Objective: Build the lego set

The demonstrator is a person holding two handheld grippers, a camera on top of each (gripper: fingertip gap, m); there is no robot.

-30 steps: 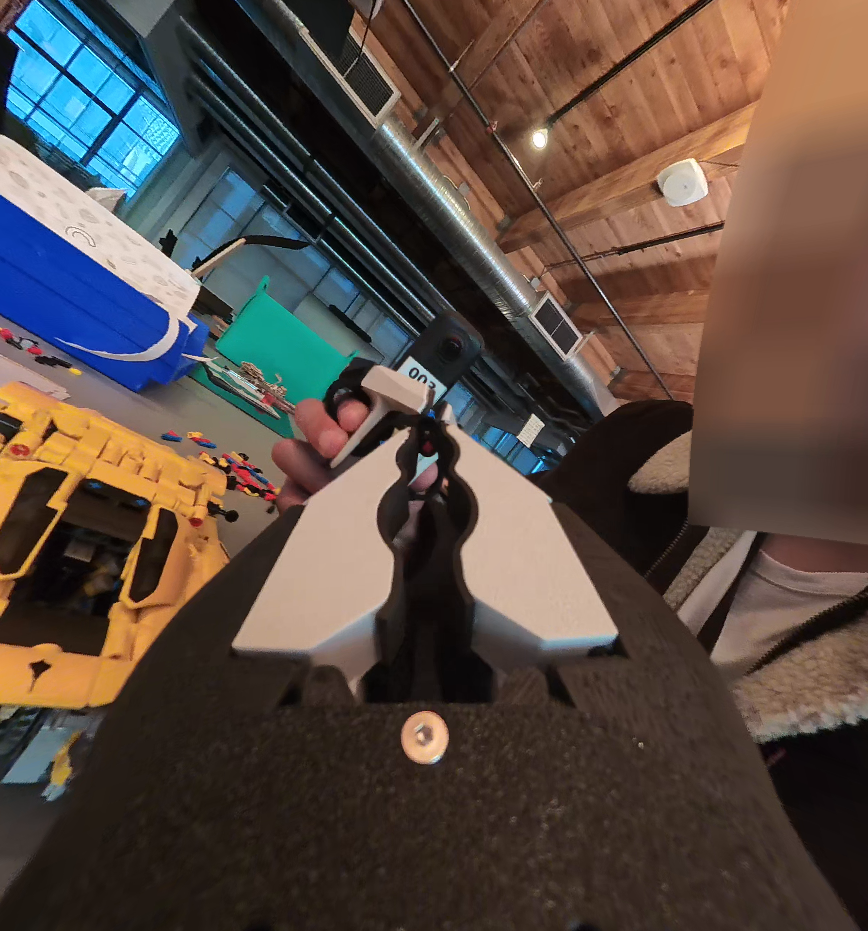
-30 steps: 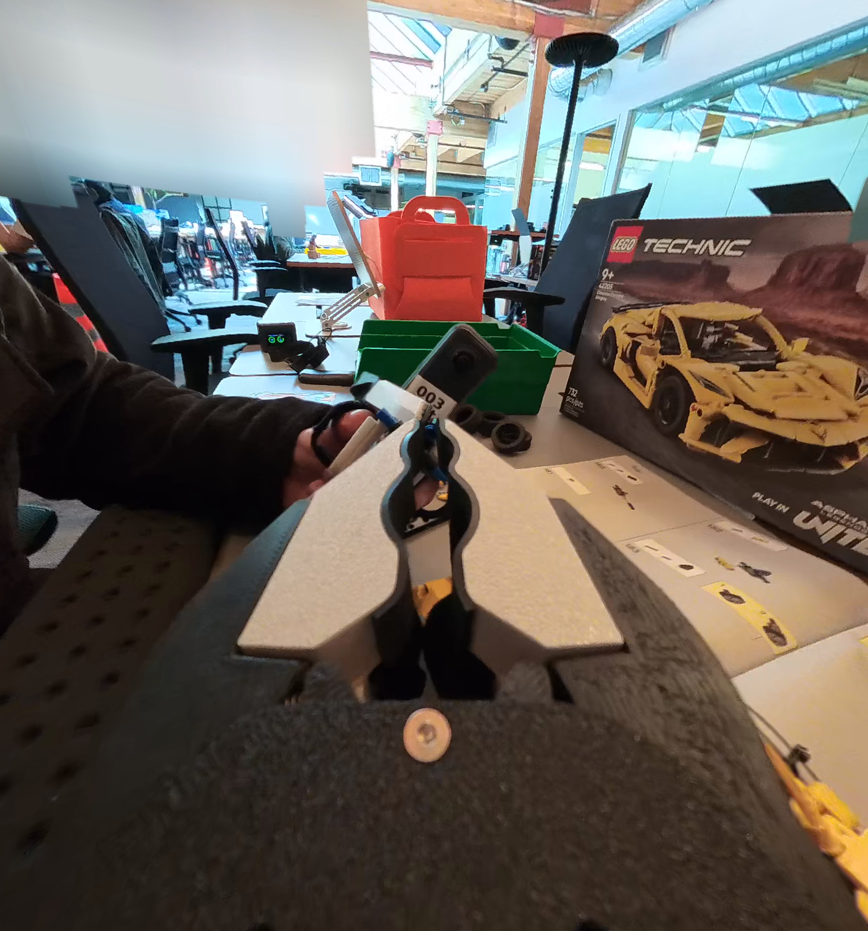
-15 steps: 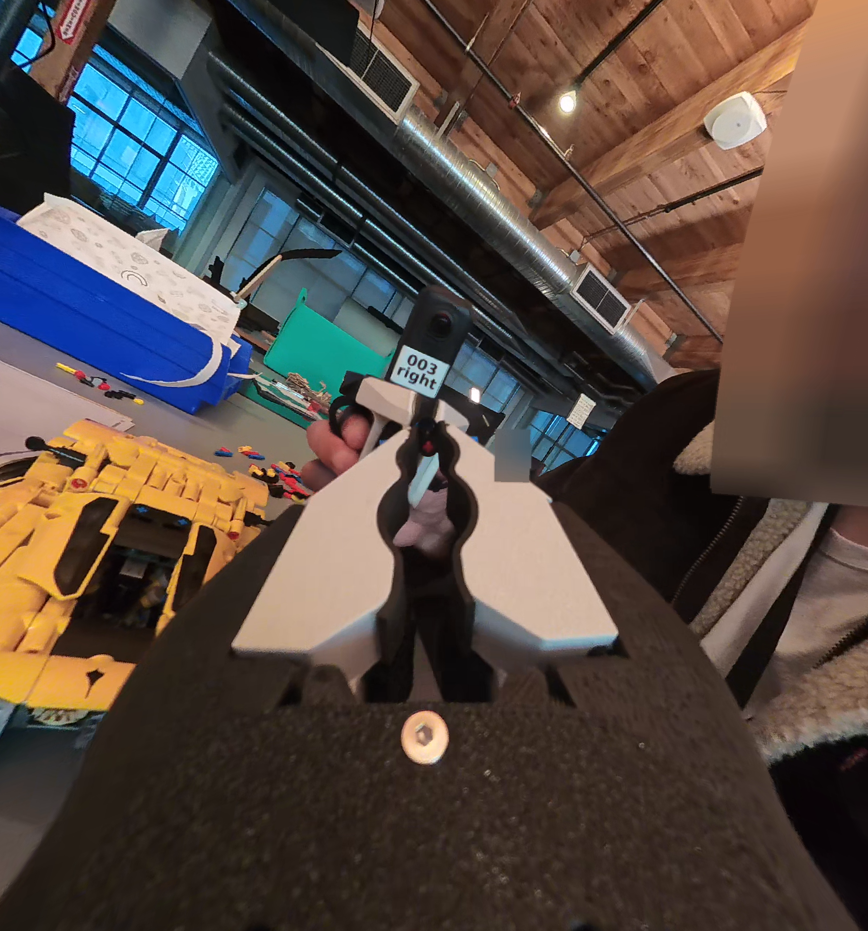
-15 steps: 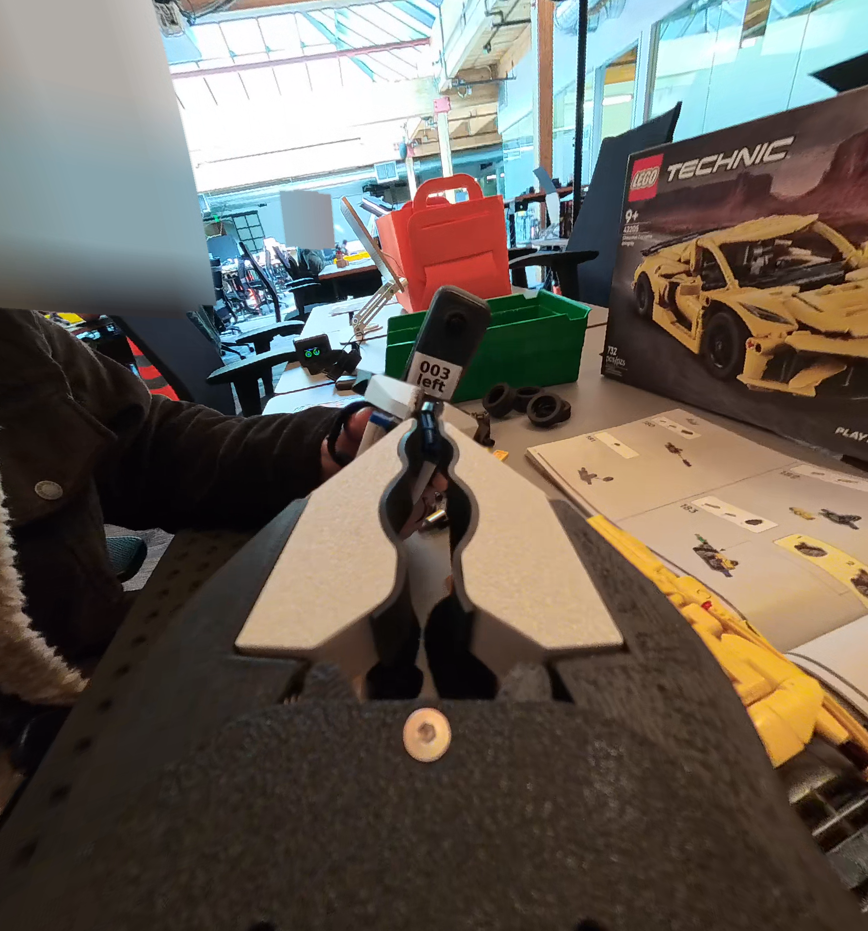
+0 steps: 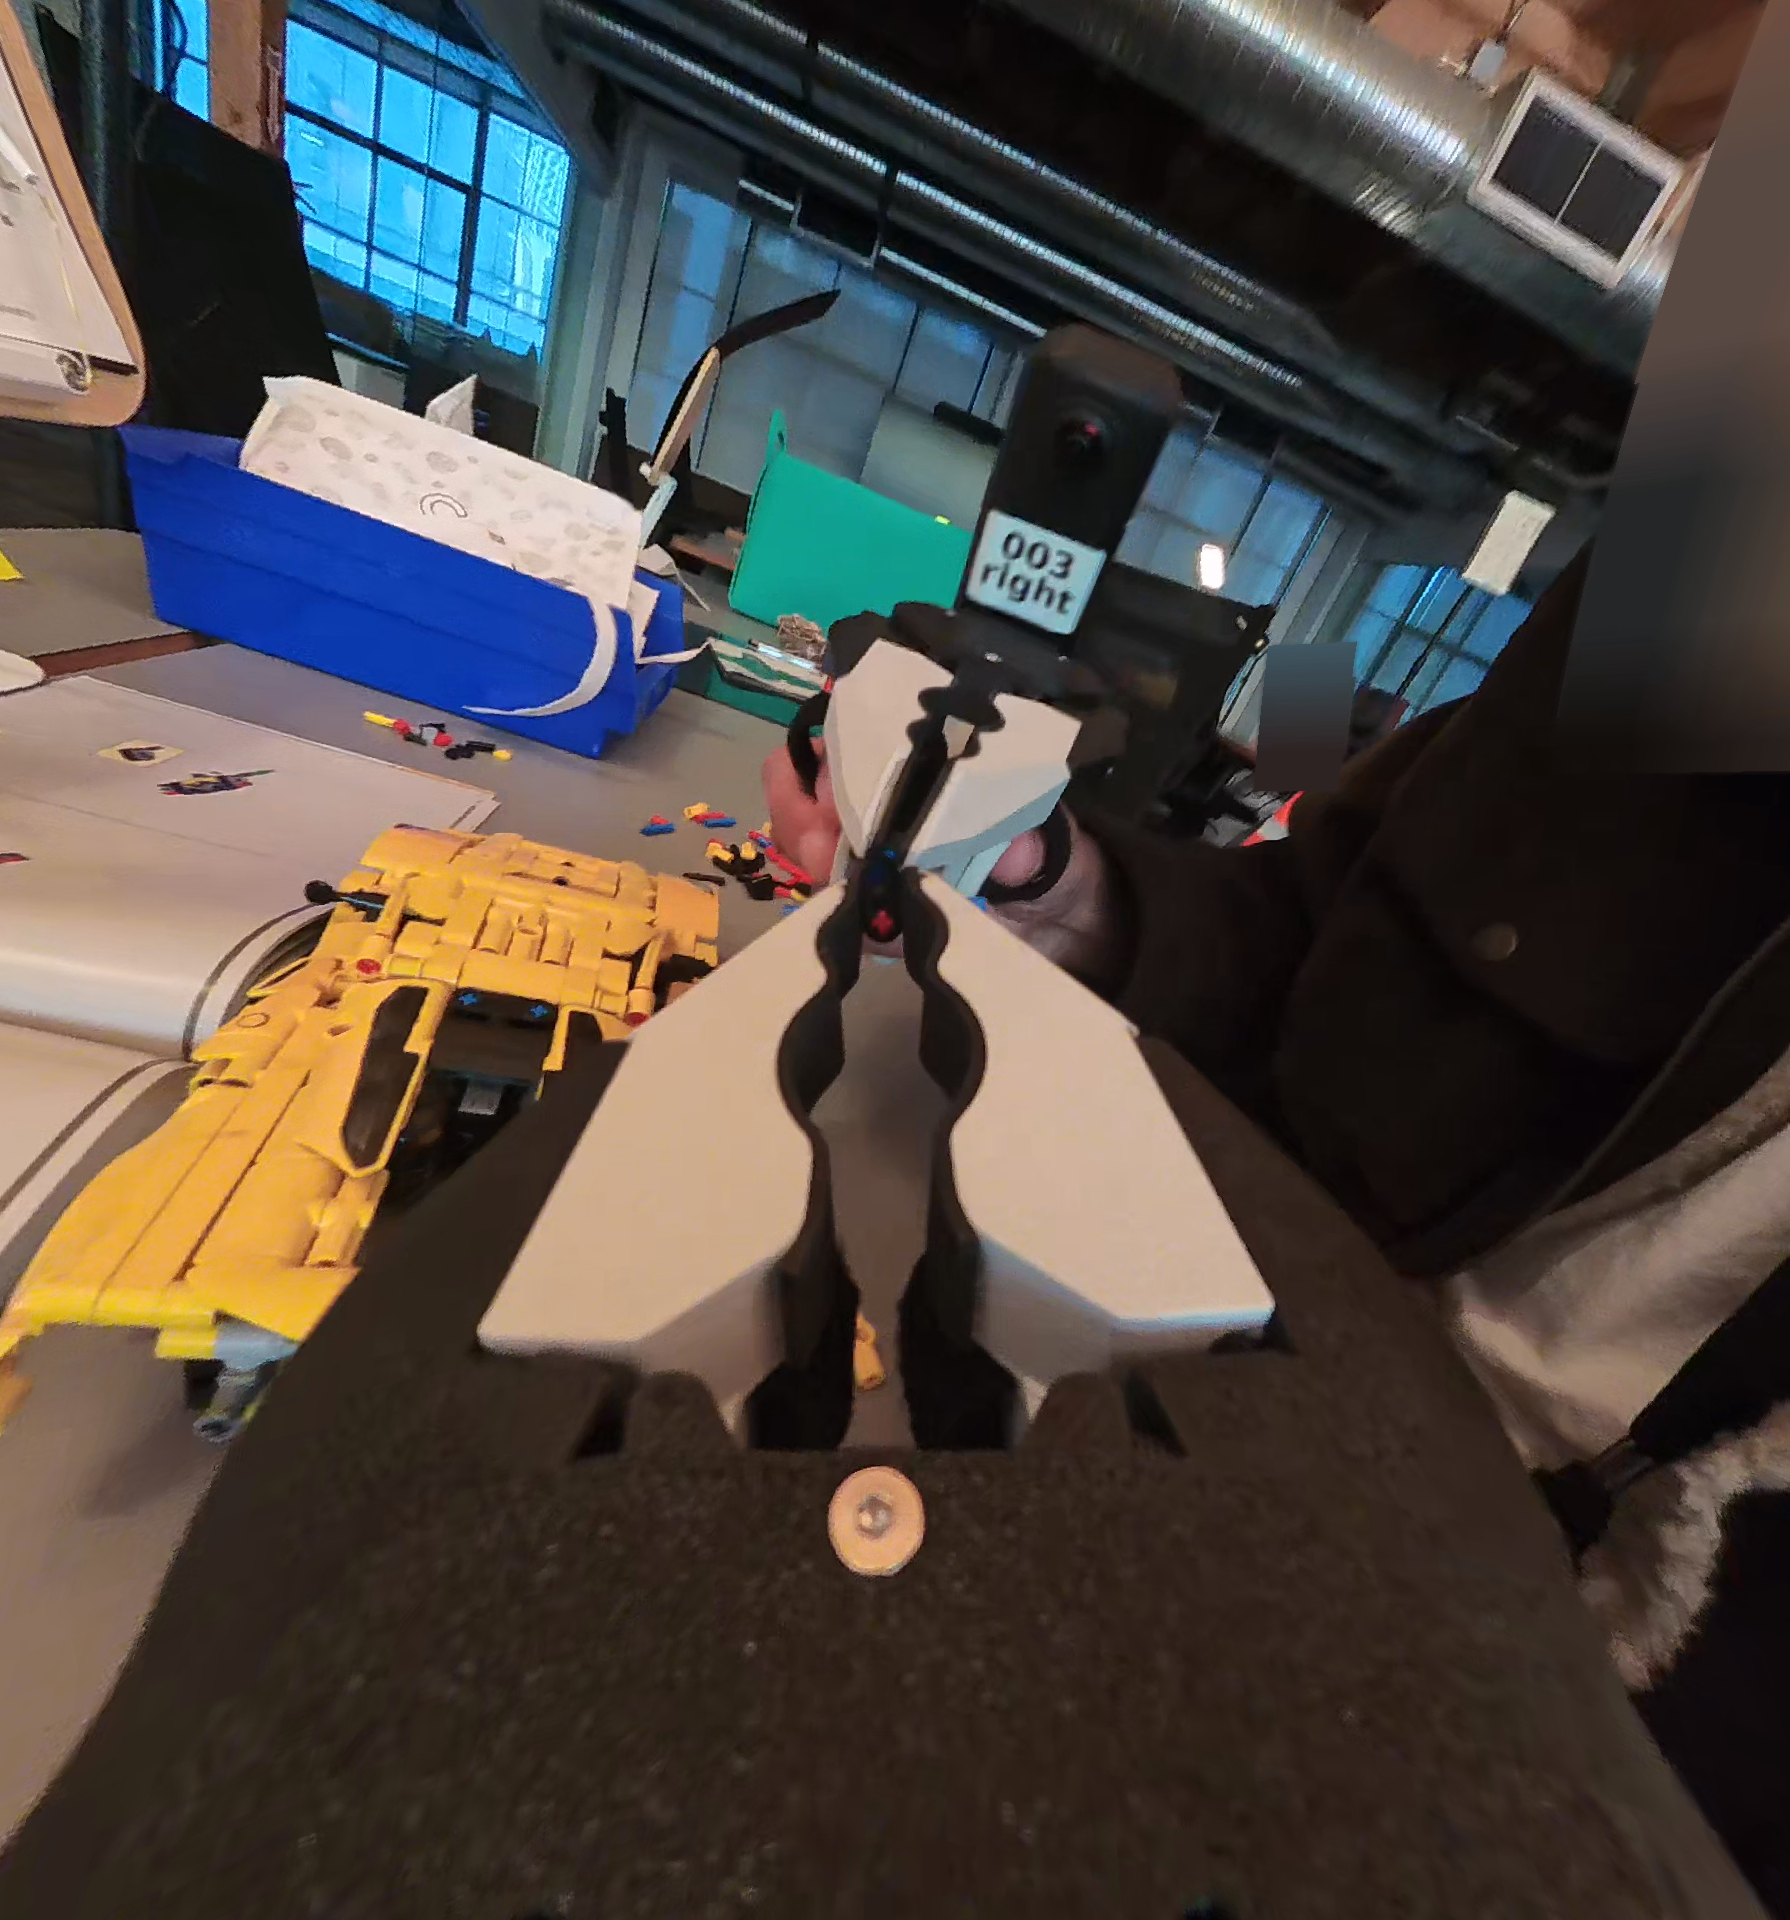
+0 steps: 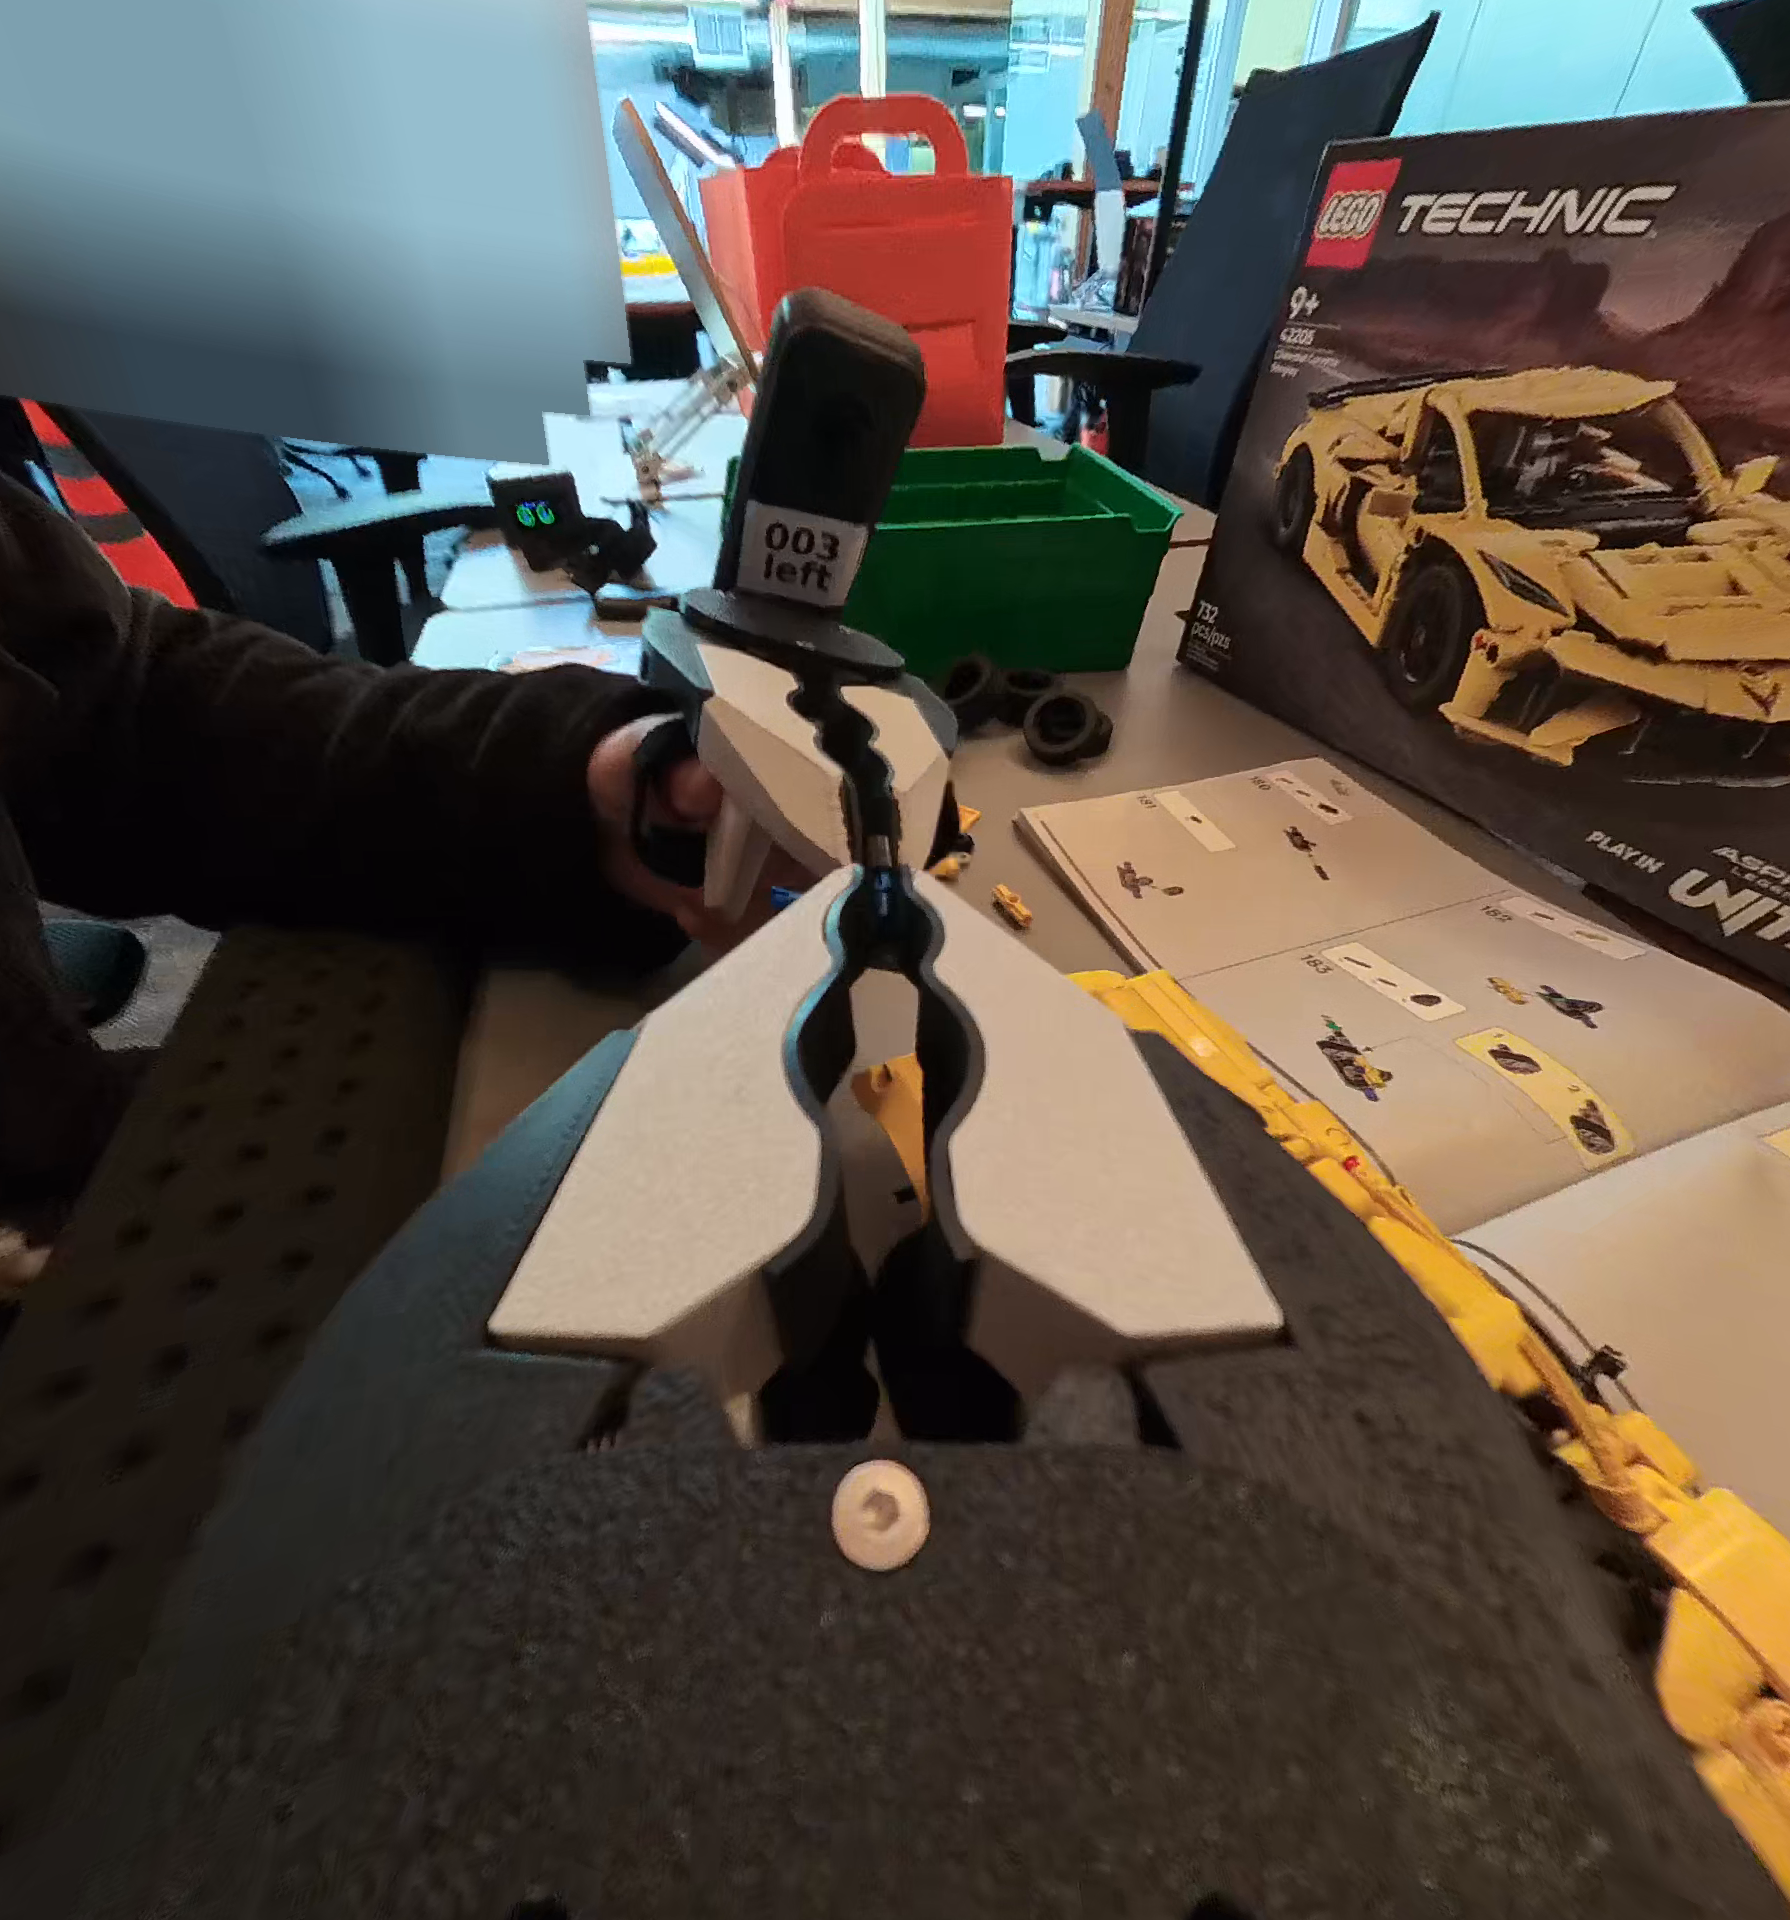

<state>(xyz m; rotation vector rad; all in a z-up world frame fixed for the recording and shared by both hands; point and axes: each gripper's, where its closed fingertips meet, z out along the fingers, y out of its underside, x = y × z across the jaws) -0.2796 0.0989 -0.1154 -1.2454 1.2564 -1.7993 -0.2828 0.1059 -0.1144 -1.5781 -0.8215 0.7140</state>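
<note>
My left gripper (image 5: 878,906) and right gripper (image 6: 883,896) face each other tip to tip above the table, each held in a hand. Both are shut. A small Lego piece (image 5: 883,920) with red and blue spots sits pinched at the left tips. At the right tips it shows dark with a blue part (image 6: 883,883). I cannot tell whether it is one piece or two joined ones. The yellow Lego car (image 5: 403,1039) lies on the table left of the left gripper. It runs under and right of the right gripper (image 6: 1493,1351).
A blue bin (image 5: 382,592) stands at the back, with loose small pieces (image 5: 745,852) beyond the car. An open instruction booklet (image 6: 1390,966), the set's box (image 6: 1545,520), a green bin (image 6: 1016,561) and black tyres (image 6: 1036,707) lie to the right. My two grippers' fingertips are within a few centimetres of each other.
Both grippers have tilted down toward the table and stayed tip to tip. The car and booklet now fill more of both views.
</note>
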